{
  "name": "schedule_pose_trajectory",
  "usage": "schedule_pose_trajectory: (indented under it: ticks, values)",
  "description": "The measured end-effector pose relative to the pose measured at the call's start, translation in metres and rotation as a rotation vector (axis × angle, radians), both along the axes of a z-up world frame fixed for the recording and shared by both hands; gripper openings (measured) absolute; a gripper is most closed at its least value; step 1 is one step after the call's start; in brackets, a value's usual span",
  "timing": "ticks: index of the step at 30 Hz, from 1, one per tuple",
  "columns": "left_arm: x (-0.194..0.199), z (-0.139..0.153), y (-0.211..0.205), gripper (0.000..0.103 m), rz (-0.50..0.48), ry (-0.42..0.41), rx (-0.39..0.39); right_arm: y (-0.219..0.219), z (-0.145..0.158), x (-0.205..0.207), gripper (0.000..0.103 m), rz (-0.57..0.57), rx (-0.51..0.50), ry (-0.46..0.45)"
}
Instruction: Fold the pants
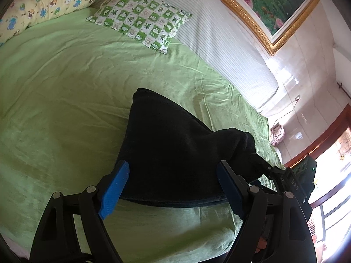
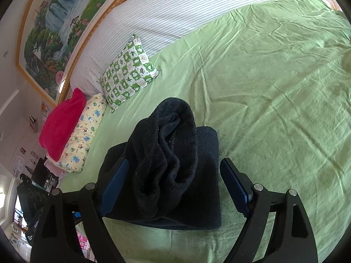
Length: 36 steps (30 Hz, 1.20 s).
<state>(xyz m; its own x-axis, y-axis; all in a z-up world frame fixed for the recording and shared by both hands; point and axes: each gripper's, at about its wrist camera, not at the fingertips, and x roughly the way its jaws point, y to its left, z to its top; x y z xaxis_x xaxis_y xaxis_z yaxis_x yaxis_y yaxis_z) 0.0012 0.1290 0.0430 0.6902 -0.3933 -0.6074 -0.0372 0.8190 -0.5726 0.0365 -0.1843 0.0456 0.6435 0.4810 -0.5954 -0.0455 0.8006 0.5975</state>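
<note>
The black pants [image 2: 173, 160] lie as a folded bundle on the green bed sheet [image 2: 274, 100], with a rolled, rumpled layer on top of a flat one. My right gripper [image 2: 174, 160] is open. Its blue pads [image 2: 235, 186] stand wide on either side of the bundle, and the right pad is clear of the cloth. In the left wrist view the pants [image 1: 171, 153] lie between the fingers of my left gripper [image 1: 173, 163], which is also wide open with its blue pads [image 1: 115, 188] at the cloth's edges. The right gripper's black body [image 1: 294, 182] shows at the pants' right end.
A green-and-white patterned pillow [image 1: 140, 19] and a yellow cartoon pillow [image 1: 43, 6] lie near the striped headboard [image 1: 230, 43]. A red blanket [image 2: 63, 122] sits beside them. A gold-framed painting [image 2: 54, 28] hangs above. The bed's edge and a bright window [image 1: 335, 171] are at the right.
</note>
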Motion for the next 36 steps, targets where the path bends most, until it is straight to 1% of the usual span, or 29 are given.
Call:
schedule_pose_trajectory:
  ticks: [4,10,13,16,19,23,27,30,32,34,36]
  values:
    - [0.008,-0.005,0.005,0.084,-0.011,0.023,0.000,0.001,-0.005,0.000,0.085,0.005,0.008,0.013]
    - [0.024,-0.016,0.020,0.084,0.002,0.067,-0.033,0.001,-0.015,0.001,0.085,0.009,0.033,0.048]
    - [0.033,-0.024,0.024,0.084,0.001,0.094,-0.045,0.001,-0.019,0.003,0.085,0.009,0.027,0.053]
    - [0.039,-0.030,0.022,0.084,-0.006,0.113,-0.045,0.003,-0.020,0.004,0.085,0.011,0.004,0.049]
    - [0.045,-0.035,0.017,0.084,-0.011,0.136,-0.036,0.001,-0.023,0.005,0.085,0.014,0.014,0.049]
    - [0.055,-0.040,0.011,0.084,-0.033,0.153,-0.052,-0.002,-0.028,0.005,0.085,0.018,0.031,0.054]
    - [0.065,-0.047,0.004,0.085,-0.045,0.189,-0.032,-0.003,-0.030,0.004,0.085,0.034,0.047,0.046]
    - [0.071,-0.057,-0.001,0.086,-0.048,0.206,-0.034,-0.006,-0.033,0.004,0.079,0.055,0.076,0.045]
    - [0.072,-0.058,-0.004,0.086,-0.052,0.193,-0.019,-0.006,-0.035,0.004,0.071,0.074,0.093,0.043]
    - [0.073,-0.059,-0.006,0.086,-0.061,0.183,-0.006,-0.009,-0.039,0.003,0.068,0.086,0.126,0.042]
    - [0.072,-0.061,-0.005,0.085,-0.059,0.175,-0.013,-0.013,-0.042,0.003,0.063,0.091,0.152,0.043]
